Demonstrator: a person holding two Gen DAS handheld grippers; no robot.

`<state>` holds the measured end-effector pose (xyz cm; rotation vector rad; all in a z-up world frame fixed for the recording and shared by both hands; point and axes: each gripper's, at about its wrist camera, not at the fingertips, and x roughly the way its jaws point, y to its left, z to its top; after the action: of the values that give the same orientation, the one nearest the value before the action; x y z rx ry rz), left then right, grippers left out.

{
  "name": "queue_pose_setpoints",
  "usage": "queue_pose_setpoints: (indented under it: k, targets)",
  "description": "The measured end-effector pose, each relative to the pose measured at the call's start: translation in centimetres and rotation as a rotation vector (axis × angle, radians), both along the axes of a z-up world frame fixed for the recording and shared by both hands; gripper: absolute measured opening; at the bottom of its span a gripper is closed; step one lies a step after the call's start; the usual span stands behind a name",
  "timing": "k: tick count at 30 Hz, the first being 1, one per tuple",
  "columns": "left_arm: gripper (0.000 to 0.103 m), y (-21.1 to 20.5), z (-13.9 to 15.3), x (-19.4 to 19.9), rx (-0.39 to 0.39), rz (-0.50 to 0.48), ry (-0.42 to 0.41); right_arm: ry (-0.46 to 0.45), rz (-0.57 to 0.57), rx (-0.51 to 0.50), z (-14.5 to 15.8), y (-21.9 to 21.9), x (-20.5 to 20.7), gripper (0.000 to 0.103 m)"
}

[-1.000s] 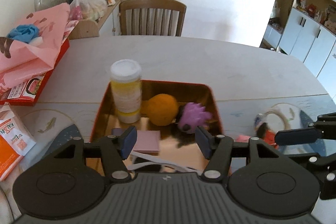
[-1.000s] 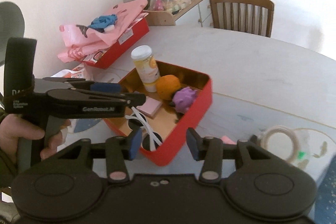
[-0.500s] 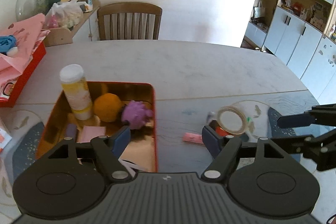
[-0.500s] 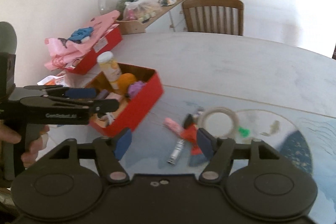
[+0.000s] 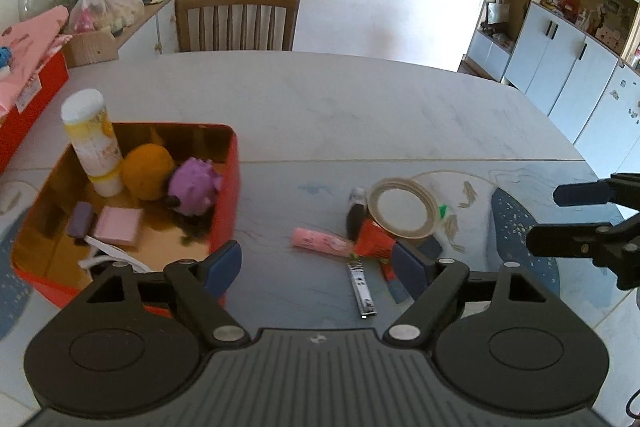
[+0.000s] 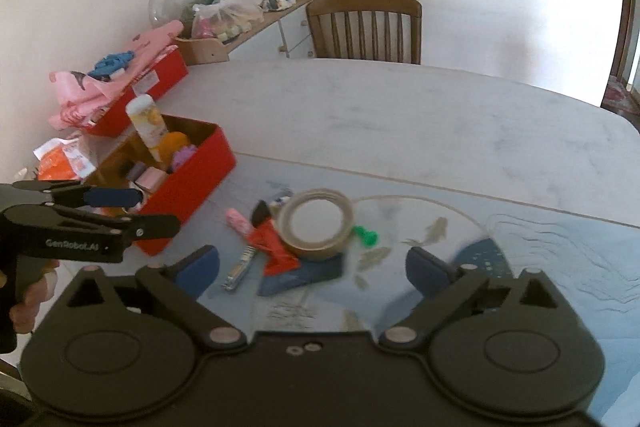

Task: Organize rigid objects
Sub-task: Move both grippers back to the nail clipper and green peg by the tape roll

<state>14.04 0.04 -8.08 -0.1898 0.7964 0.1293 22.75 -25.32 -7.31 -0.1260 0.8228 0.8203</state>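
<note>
Both grippers hang above the pale oval table, tilted down toward a loose heap of small items. Left gripper: jaws apart, nothing between the pads, having just been opening. Right gripper: jaws spread very wide, also just opened further, also empty. The wide spread looks like readiness for a bulky pick, probably the beige roll of tape, which lies flat across the red packet almost dead ahead of it.

The open red tin box with a gold lining sits to the left of the heap, apart from it. It already holds an upright white-capped yellow bottle, an orange ball, a spiky purple toy and a pink pad, so it reads as the collection point.

Still outside the box, clustered together: the tape, the red packet, a pink tube, a metal nail clipper and a small green piece. The left gripper's mouth frames the tube and clipper, a plausible share of the work. The overlap under the tape may drag neighbours along when it is lifted.
</note>
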Motion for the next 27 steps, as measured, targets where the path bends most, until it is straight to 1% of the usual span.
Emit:
queue_pose_setpoints:
  k: [3, 9, 15, 18, 20, 23, 27]
  targets:
    - [0.082, -1.0, -0.8, 0.2, -0.004, 0.003, 0.012, -0.013, 0.002, -0.027, -0.6, -0.2, 0.8, 0.103]
    - [0.082, -2.6, -2.5, 0.9, 0.017, 0.021, 0.045, -0.025, 0.023, -0.078, -2.0, -0.5, 3.0, 0.103]
    - [0.082, -3.9, -4.2, 1.7, 0.061, 0.030, 0.075, -0.065, 0.073, -0.145, -3.9, 0.3, 4.8, 0.102]
    - [0.082, -4.5, -5.1, 2.2, 0.081, 0.035, 0.087, -0.097, 0.107, -0.174, -4.7, 1.2, 5.4, 0.097]
    - [0.082, -4.7, -5.5, 2.4, 0.091, 0.038, 0.094, -0.103, 0.128, -0.185, -5.2, 1.6, 5.8, 0.096]
    - [0.082, -4.9, -6.1, 2.6, 0.105, 0.047, 0.101, -0.102, 0.158, -0.196, -5.8, 2.0, 6.3, 0.090]
    - [0.082, -5.0, -6.7, 2.9, 0.109, 0.055, 0.115, -0.102, 0.185, -0.216, -6.6, 2.5, 6.9, 0.079]
